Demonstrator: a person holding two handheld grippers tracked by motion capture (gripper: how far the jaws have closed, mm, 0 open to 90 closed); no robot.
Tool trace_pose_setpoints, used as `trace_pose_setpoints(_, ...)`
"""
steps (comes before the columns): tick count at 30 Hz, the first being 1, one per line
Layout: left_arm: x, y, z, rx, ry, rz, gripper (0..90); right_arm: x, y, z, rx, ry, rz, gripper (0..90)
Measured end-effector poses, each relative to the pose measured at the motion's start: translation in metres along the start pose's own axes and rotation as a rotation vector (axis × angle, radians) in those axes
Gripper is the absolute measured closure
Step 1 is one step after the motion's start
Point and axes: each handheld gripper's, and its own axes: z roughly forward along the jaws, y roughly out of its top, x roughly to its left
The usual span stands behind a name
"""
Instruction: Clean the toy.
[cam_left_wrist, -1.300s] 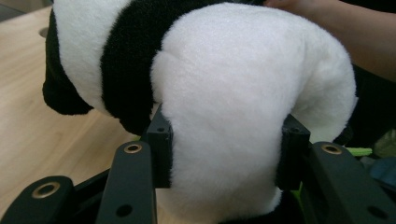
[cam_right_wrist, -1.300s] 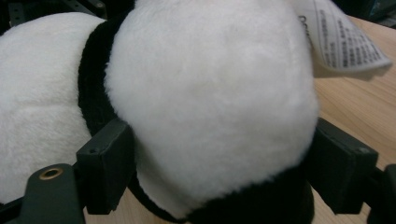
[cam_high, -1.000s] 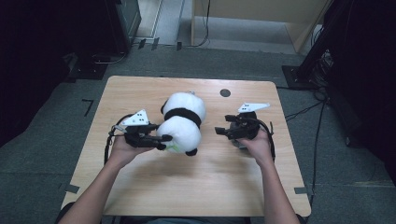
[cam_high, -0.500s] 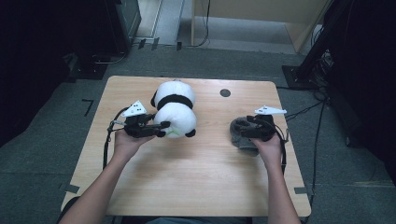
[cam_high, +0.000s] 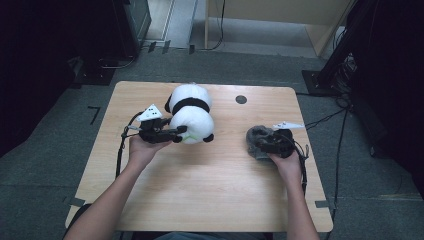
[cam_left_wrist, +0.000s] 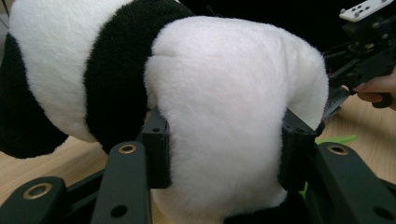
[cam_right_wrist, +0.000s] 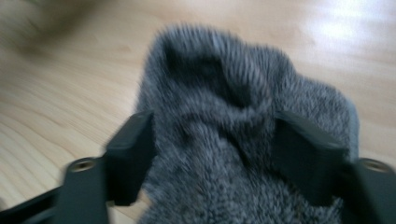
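A black-and-white panda plush (cam_high: 190, 112) lies on the wooden table (cam_high: 210, 190), left of centre. My left gripper (cam_high: 180, 134) comes at it from the left and is shut on its white rounded end (cam_left_wrist: 224, 102), the pads pressed into the fur on both sides. A grey furry soft thing (cam_high: 255, 136) lies at the right of the table. My right gripper (cam_high: 262, 142) reaches over it with its jaws down. In the right gripper view the grey fur (cam_right_wrist: 233, 116) bunches between the pads; these jaws have just been closing on it.
A small black round spot (cam_high: 241, 99) marks the table's far side. Something green (cam_left_wrist: 336, 139) pokes out beside the panda on the table. Cables (cam_high: 325, 117) trail off the right edge to the floor. Dark stands and a wooden cabinet (cam_high: 280, 20) are beyond the table.
The left gripper has carried the panda left and toward the far side. The right gripper has moved right and down onto the grey furry thing, and its jaws have narrowed around it.
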Motion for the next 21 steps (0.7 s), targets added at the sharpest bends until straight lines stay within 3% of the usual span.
trace_pose_setpoints(2, -0.002, 0.0, 0.0, -0.003, -0.003, 0.004, 50.1, -0.002, -0.003, 0.006, 0.018, 0.0, 0.012, 45.0)
trace_pose_setpoints(6, -0.003, 0.0, 0.0, -0.007, -0.006, 0.01, 50.1, -0.002, -0.008, 0.008, 0.021, -0.042, -0.024, 66.3)
trace_pose_setpoints(8, -0.004, 0.0, 0.001, -0.005, -0.01, 0.01, 50.1, -0.003, -0.008, 0.006, 0.015, -0.044, -0.016, 74.0)
trace_pose_setpoints(12, -0.007, 0.0, 0.003, -0.001, -0.01, 0.014, 50.1, 0.004, -0.001, -0.006, -0.043, -0.064, -0.011, 77.1)
trace_pose_setpoints(14, -0.008, 0.0, 0.004, -0.001, -0.009, 0.015, 50.2, 0.012, 0.005, -0.014, -0.094, -0.049, -0.022, 77.1)
trace_pose_setpoints(21, -0.013, -0.001, 0.008, 0.002, -0.007, 0.016, 50.1, 0.041, 0.022, -0.034, -0.196, 0.007, -0.046, 77.1)
